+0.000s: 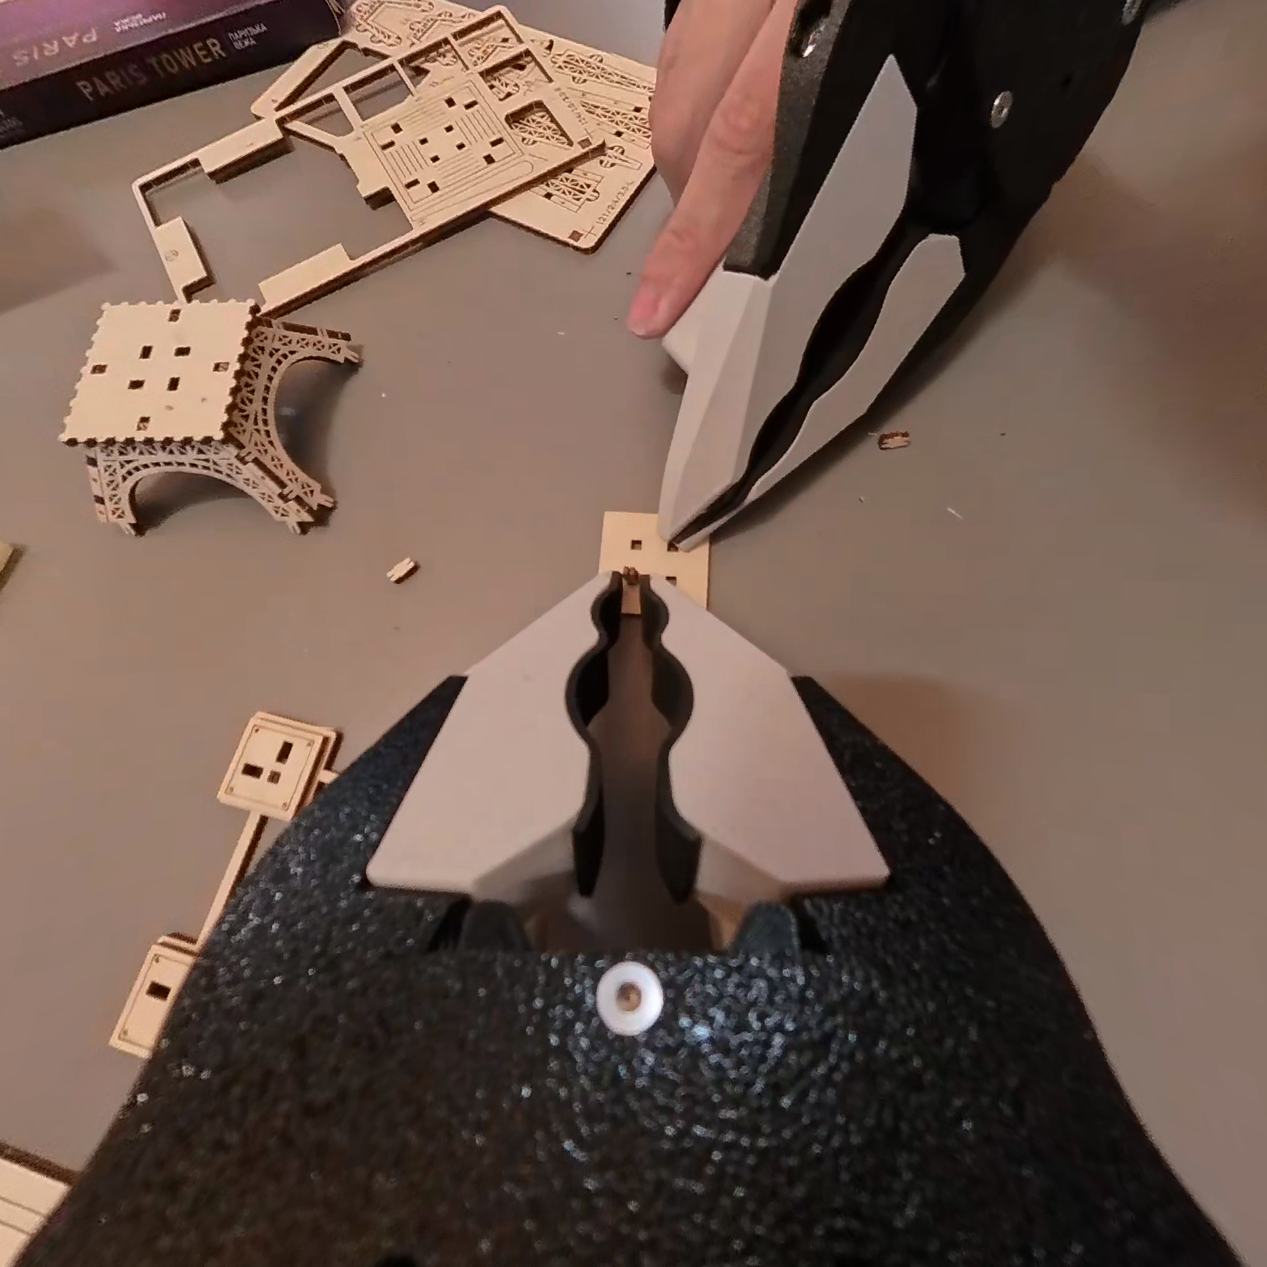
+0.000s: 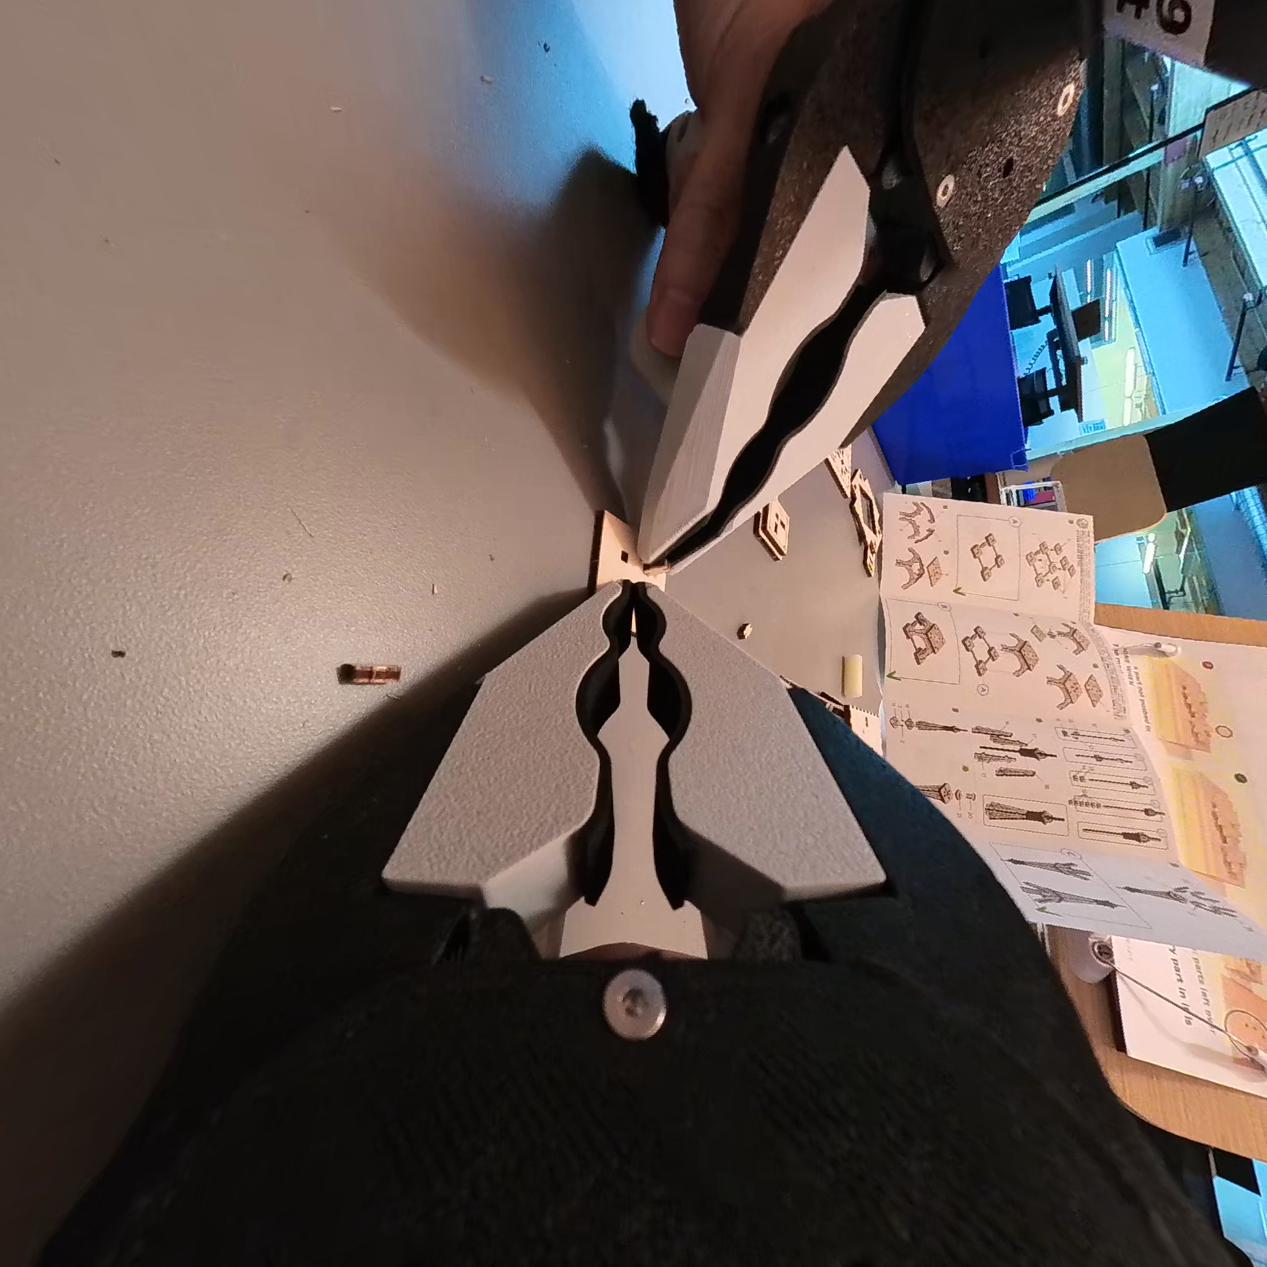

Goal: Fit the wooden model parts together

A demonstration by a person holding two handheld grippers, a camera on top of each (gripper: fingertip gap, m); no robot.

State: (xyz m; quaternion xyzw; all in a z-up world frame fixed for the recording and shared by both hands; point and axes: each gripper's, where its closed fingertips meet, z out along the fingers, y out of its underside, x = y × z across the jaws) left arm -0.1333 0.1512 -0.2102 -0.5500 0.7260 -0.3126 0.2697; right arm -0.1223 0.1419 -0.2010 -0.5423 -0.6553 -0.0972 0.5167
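A small square wooden plate (image 1: 620, 548) with square holes lies flat on the grey table (image 1: 480, 480). My left gripper (image 1: 629, 581) is shut on a tiny wooden peg (image 1: 629, 595) and holds it upright at the plate's near edge. My right gripper (image 1: 675, 543) comes in from the upper right, shut, with its tips resting on the plate by a hole. In the right wrist view, the right gripper (image 2: 627, 586) touches the plate (image 2: 612, 548). The left gripper (image 2: 650, 563) there holds the peg (image 2: 658, 568) over the plate.
An assembled tower base (image 1: 199, 418) stands to the left. Cut-out wooden sheets (image 1: 425, 151) and a dark box (image 1: 116, 62) lie behind it. Square wooden pieces (image 1: 274, 764) lie near left, with loose pegs (image 1: 402, 569) around. An instruction sheet (image 2: 994, 685) lies at the table's end. Left and right tips are no more than a few centimetres apart.
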